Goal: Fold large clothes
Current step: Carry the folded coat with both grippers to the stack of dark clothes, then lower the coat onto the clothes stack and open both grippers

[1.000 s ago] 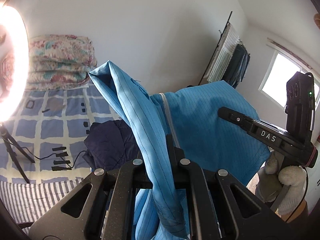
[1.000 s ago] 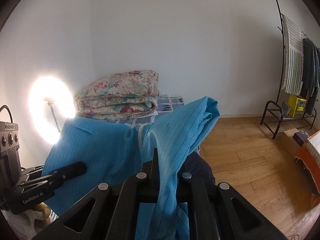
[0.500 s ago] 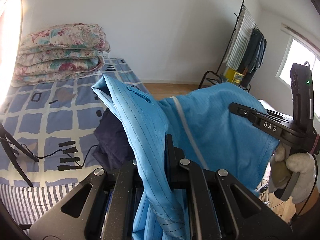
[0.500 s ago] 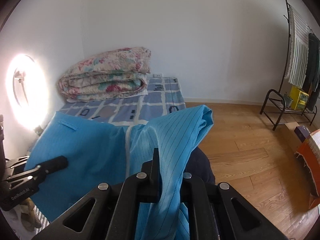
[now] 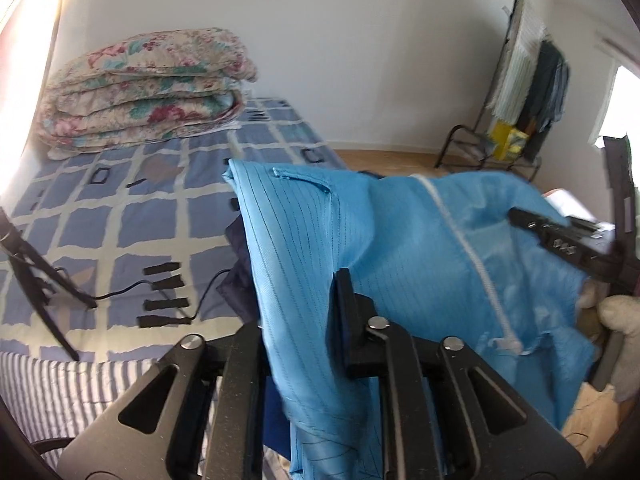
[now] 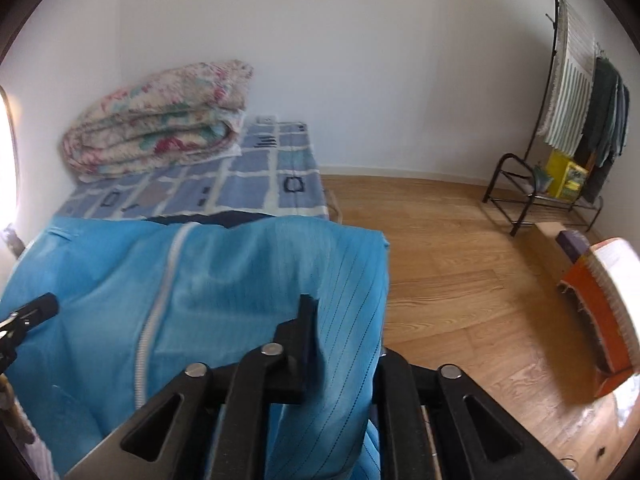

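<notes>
A large light-blue pinstriped garment [image 5: 392, 248] with a white zip hangs stretched between my two grippers, above the near end of the bed. My left gripper [image 5: 304, 320] is shut on one bunched edge of it. My right gripper [image 6: 340, 344] is shut on the other edge of the garment [image 6: 224, 280]. In the left wrist view the right gripper [image 5: 560, 240] shows at the far right, against the cloth. In the right wrist view the left gripper's finger [image 6: 36, 308] shows at the far left. A dark navy garment [image 5: 236, 280] lies on the bed under the blue one.
The bed [image 5: 120, 208] has a blue-checked cover, with a folded floral quilt [image 5: 148, 88] at its head. A black tripod leg [image 5: 32, 280] and cable lie on the bed at left. A clothes rack [image 6: 576, 120] and an orange box [image 6: 596, 300] stand on the wooden floor.
Both grippers have tilted downward and lowered with the blue garment, so the bed and floor fill more of both views. The garment now spreads wider between them. Both stay shut on it.
</notes>
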A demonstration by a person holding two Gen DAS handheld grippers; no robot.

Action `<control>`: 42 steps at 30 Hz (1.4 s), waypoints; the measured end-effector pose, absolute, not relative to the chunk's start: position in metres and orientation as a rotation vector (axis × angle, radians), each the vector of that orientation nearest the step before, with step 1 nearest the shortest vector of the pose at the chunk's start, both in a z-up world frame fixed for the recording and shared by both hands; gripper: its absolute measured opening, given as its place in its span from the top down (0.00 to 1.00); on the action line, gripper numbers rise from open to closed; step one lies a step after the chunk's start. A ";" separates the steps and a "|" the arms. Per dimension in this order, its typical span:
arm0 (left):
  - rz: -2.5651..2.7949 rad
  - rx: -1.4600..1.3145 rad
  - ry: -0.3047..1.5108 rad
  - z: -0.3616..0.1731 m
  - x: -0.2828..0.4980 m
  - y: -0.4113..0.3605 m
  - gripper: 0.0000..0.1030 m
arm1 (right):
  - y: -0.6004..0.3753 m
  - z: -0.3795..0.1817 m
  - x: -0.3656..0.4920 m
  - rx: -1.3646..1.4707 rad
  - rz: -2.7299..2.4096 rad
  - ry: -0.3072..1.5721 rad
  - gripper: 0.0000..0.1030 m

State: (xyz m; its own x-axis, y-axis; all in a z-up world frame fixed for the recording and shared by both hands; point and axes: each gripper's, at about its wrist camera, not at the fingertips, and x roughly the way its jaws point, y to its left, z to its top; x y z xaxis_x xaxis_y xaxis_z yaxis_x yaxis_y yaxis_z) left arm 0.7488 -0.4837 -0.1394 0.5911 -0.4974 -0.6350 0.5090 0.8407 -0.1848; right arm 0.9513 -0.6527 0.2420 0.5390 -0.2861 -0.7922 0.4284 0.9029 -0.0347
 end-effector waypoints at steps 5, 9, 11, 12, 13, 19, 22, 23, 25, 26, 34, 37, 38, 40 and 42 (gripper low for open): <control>-0.517 0.023 0.760 -0.146 0.749 -0.478 0.49 | -0.661 0.268 0.922 0.184 -0.506 0.835 0.40; -0.494 -0.003 0.717 -0.135 0.739 -0.455 0.44 | -0.654 0.300 0.866 0.287 -0.336 0.700 0.52; -0.507 -0.025 0.698 -0.127 0.730 -0.441 0.44 | -0.635 0.309 0.837 0.289 -0.226 0.674 0.60; -0.509 -0.027 0.683 -0.123 0.723 -0.434 0.44 | -0.623 0.313 0.823 0.283 -0.172 0.666 0.62; -0.518 -0.032 0.674 -0.119 0.716 -0.425 0.44 | -0.609 0.315 0.807 0.281 -0.113 0.662 0.64; -0.575 -0.093 0.692 -0.109 0.673 -0.374 0.44 | -0.547 0.293 0.786 0.241 0.115 0.756 0.68; -0.582 -0.030 0.675 -0.110 0.641 -0.349 0.44 | -0.533 0.276 0.810 0.182 0.064 0.811 0.69; -0.582 -0.012 0.674 -0.112 0.633 -0.344 0.44 | -0.533 0.275 0.817 0.171 0.045 0.806 0.69; -0.585 0.020 0.676 -0.119 0.609 -0.323 0.44 | -0.539 0.274 0.829 0.197 -0.002 0.792 0.69; -0.587 0.030 0.680 -0.123 0.597 -0.312 0.44 | -0.546 0.275 0.834 0.229 -0.024 0.780 0.69; -0.595 0.077 0.773 -0.157 0.552 -0.258 0.44 | -0.598 0.231 0.852 0.419 -0.197 0.896 0.71; -0.602 0.102 0.780 -0.164 0.544 -0.252 0.44 | -0.594 0.230 0.846 0.421 -0.210 0.891 0.72; -0.606 0.100 0.777 -0.163 0.541 -0.251 0.44 | -0.593 0.234 0.844 0.421 -0.211 0.880 0.72; -0.623 0.085 0.776 -0.162 0.537 -0.249 0.44 | -0.590 0.246 0.839 0.404 -0.227 0.858 0.72; -0.643 0.064 0.768 -0.158 0.532 -0.247 0.44 | -0.587 0.260 0.827 0.395 -0.244 0.831 0.72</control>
State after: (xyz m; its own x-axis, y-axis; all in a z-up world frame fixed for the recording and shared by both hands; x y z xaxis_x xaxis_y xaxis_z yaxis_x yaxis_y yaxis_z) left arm 0.5320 -0.2468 -0.1578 0.5391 -0.5178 -0.6643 0.5629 0.8082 -0.1732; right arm 0.8269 -0.5871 0.2601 0.6527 -0.0569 -0.7555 0.3611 0.9000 0.2442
